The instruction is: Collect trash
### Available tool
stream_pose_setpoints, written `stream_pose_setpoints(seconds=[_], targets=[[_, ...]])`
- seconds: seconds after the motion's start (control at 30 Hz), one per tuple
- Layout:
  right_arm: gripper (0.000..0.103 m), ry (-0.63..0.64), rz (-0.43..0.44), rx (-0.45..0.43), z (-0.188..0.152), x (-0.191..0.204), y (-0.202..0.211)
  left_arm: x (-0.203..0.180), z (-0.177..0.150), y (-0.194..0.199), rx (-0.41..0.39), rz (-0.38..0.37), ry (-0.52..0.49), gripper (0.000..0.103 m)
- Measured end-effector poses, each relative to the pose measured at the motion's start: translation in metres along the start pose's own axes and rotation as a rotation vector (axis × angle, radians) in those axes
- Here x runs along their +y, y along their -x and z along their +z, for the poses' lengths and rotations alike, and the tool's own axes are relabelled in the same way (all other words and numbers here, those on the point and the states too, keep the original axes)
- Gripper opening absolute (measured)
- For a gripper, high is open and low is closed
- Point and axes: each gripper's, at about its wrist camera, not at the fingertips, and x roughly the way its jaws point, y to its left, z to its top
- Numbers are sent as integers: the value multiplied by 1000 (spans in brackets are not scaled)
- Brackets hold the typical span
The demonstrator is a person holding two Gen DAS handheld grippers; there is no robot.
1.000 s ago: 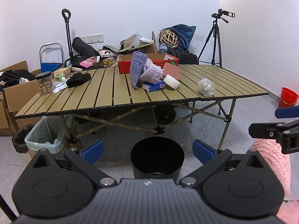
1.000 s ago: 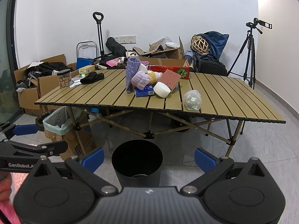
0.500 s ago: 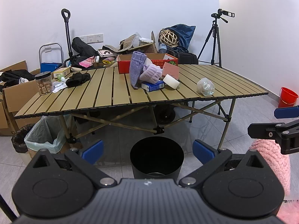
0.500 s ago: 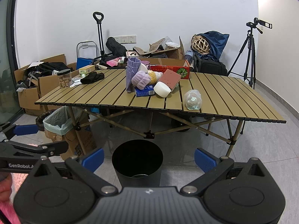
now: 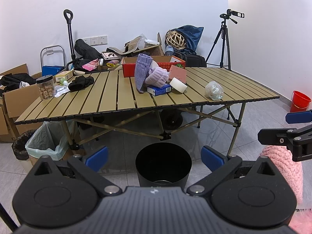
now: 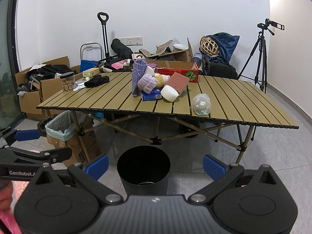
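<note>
A black round bin (image 5: 163, 161) stands on the floor in front of a slatted folding table (image 5: 109, 101); it also shows in the right wrist view (image 6: 144, 165). On the table lie a crumpled clear plastic wad (image 5: 214, 90), a blue box (image 5: 159, 90), a white foam cylinder (image 5: 177, 85), a purple cloth pouch (image 5: 142, 72) and a black cloth (image 5: 81, 82). My left gripper (image 5: 154, 157) is open and empty, just above and behind the bin. My right gripper (image 6: 155, 165) is open and empty, also in front of the bin. Both are well short of the table.
A red carton (image 5: 156, 66) sits at the table's back. A snack jar (image 5: 45, 86) stands at its left end. A lined bin (image 5: 44, 146) and cardboard boxes (image 6: 33, 97) stand at the left. A tripod (image 5: 224, 44) and red bucket (image 5: 300, 101) stand right.
Both views have shifted only slightly; the table and bin stay in nearly the same place. Both grippers remain open and empty.
</note>
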Motion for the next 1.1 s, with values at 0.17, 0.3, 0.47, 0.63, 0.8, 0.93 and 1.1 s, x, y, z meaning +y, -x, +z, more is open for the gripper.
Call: stream_pose_setpoints(seconds=[0.17, 0.3, 0.47, 0.63, 0.8, 0.93, 1.1], targets=[[103, 0, 0, 0, 0, 0, 0, 0, 0, 0, 0, 0, 0, 103], [103, 0, 0, 0, 0, 0, 0, 0, -1, 0, 0, 0, 0, 103], [103, 3, 0, -2, 0, -1, -2, -1, -1, -1, 2, 0, 1, 103], [103, 5, 0, -1, -3, 3, -3, -2, -2, -1, 0, 2, 3, 103], [103, 6, -1, 1, -5, 4, -4, -2, -3, -2, 3, 2, 4, 103], [103, 5, -4, 6, -5, 4, -11, -2, -4, -8, 6, 8, 10, 103], [103, -9, -2, 10, -1, -2, -21, 0, 2, -14, 8, 14, 11, 103]])
